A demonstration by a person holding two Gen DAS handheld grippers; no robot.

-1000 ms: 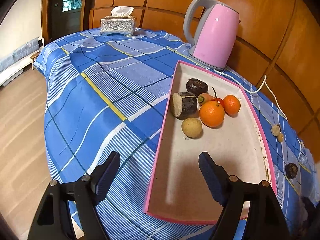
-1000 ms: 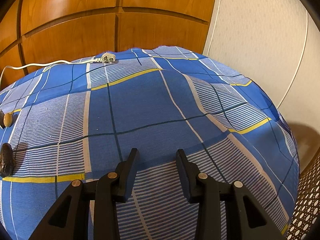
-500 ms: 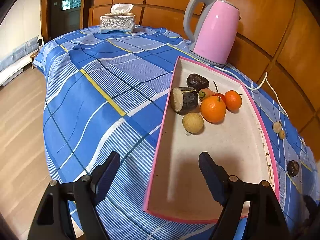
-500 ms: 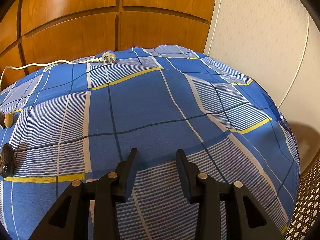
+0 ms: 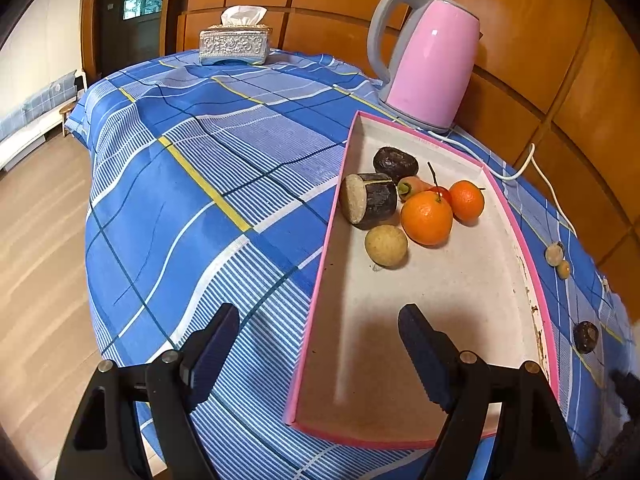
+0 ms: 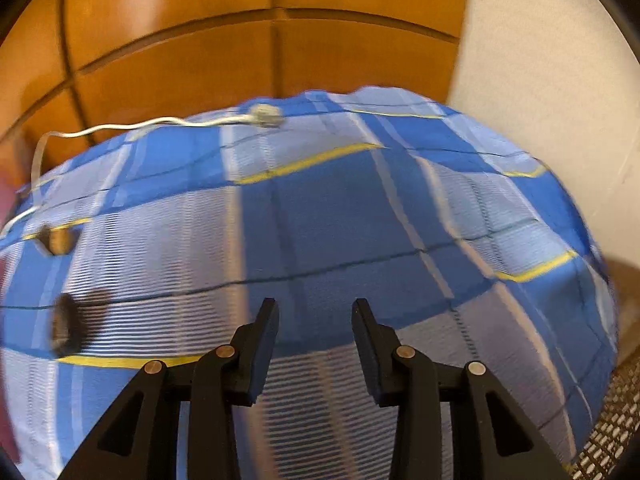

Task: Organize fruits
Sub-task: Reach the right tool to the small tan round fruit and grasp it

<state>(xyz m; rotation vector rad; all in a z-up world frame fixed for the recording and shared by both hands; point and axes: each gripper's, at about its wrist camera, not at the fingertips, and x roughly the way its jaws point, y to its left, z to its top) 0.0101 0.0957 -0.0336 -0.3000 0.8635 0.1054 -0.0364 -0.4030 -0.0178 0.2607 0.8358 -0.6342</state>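
A pink-rimmed tray [image 5: 516, 232] on the blue plaid tablecloth holds two oranges [image 5: 426, 218], a tan round fruit [image 5: 386, 246], a dark cut piece [image 5: 370, 200], a dark wrinkled fruit [image 5: 395, 164] and a small red one. My left gripper [image 5: 316, 344] is open and empty, straddling the tray's near left rim. Loose on the cloth right of the tray lie two small tan fruits [image 5: 557, 258] and a dark fruit [image 5: 585, 337]. In the blurred right wrist view my right gripper [image 6: 314, 328] is open and empty above the cloth; the dark fruit [image 6: 68, 326] and tan fruits [image 6: 58, 240] lie at its left.
A pink kettle [image 5: 428, 60] stands behind the tray, its white cord [image 5: 536, 168] trailing to a plug [image 6: 264, 116] on the cloth. A tissue box [image 5: 234, 42] sits at the far table end. Wood panelling backs the table; the floor drops off at left.
The left gripper has pulled back slightly, so the tray sits a bit farther away. The right gripper has swung left; the loose fruits have shifted inward in its now blurred view.
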